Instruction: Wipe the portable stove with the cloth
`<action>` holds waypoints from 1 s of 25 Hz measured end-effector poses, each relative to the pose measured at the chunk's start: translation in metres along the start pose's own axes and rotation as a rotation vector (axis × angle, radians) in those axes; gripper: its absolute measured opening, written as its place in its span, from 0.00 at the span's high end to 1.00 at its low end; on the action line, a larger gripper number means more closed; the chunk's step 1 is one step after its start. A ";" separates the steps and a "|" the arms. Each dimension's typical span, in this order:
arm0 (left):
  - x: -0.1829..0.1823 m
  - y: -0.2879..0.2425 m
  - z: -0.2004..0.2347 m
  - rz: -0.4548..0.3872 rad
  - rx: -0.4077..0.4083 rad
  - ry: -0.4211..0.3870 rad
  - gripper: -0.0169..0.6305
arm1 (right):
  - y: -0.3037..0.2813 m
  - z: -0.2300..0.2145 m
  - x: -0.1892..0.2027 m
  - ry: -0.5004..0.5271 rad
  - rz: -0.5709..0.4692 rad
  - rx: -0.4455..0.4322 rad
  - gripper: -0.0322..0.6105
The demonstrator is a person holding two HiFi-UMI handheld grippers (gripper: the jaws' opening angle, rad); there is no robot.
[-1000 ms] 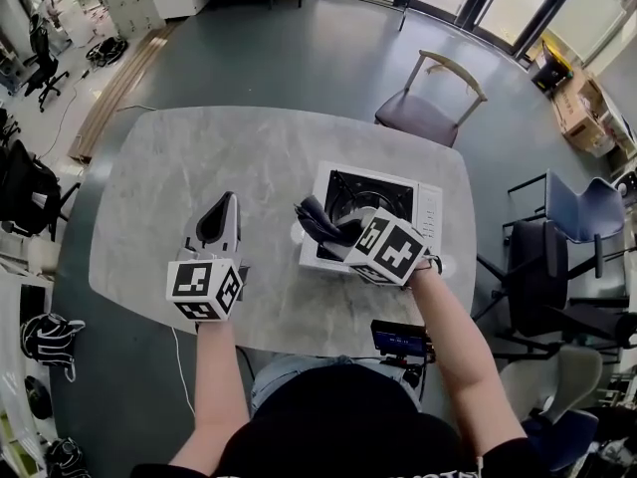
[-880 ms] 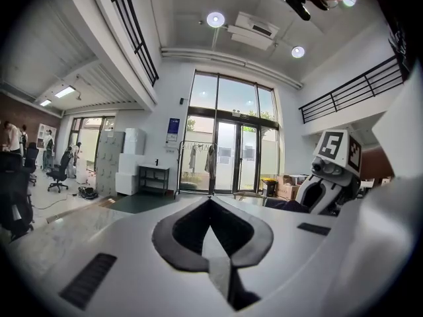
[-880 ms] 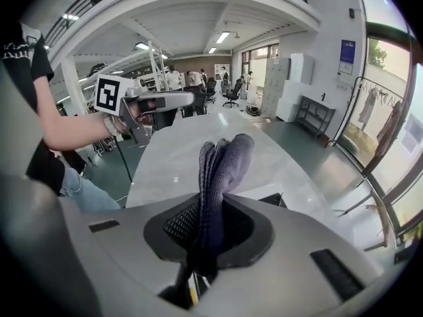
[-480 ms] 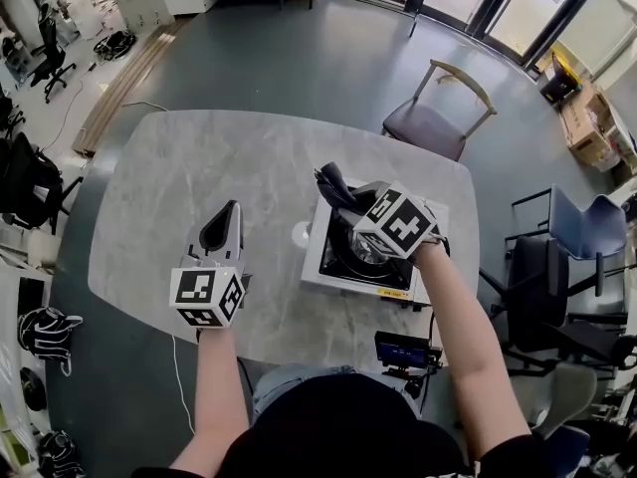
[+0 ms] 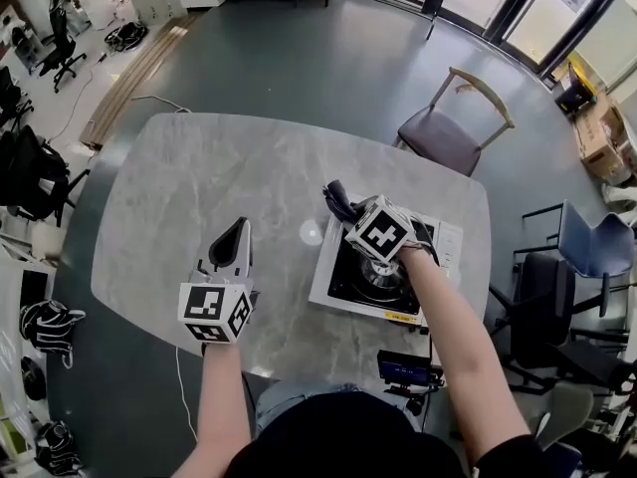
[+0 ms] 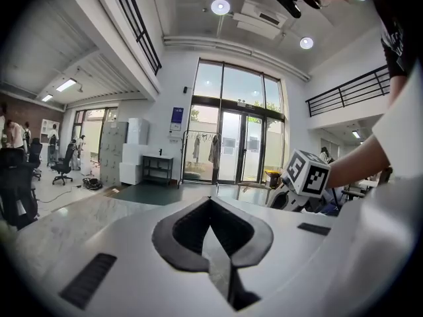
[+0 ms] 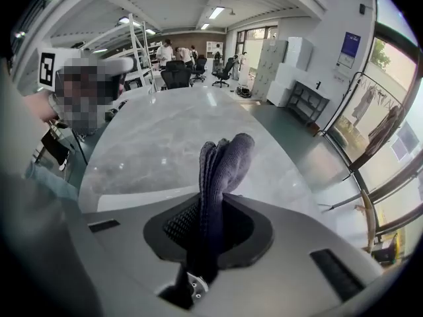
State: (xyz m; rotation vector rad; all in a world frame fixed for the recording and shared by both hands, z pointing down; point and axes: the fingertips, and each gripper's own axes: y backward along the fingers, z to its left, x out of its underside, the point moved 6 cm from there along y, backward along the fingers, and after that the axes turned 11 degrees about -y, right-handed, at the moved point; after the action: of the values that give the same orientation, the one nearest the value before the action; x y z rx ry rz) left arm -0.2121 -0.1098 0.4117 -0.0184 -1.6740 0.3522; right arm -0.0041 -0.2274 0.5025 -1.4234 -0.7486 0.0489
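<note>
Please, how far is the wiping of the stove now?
Done: the right gripper is shut on the dark cloth. In hand: the cloth is at the portable stove's far left corner. Left: the wiping itself; no wiped area shows. The left gripper is shut, empty.

An open-plan office: swivel chairs (image 6: pixel 64 166), filing cabinets (image 6: pixel 114 154), glass doors (image 6: pixel 231 142).

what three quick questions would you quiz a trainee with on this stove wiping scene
1. True or false: the left gripper holds the cloth.
2. The portable stove sits on: A the table, B a chair, C the floor.
3. Fill in: the right gripper is shut on the ____.
Key: 1 false; 2 A; 3 cloth.
</note>
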 end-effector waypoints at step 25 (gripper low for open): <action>-0.004 0.004 -0.001 -0.025 0.038 0.004 0.96 | 0.009 0.110 0.035 0.230 0.190 -0.301 0.85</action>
State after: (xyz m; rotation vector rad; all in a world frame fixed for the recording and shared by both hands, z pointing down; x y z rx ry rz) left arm -0.2114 -0.1070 0.4076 0.0300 -1.6619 0.3645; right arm -0.0276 -0.1145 0.5052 -1.7503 -0.4414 -0.0825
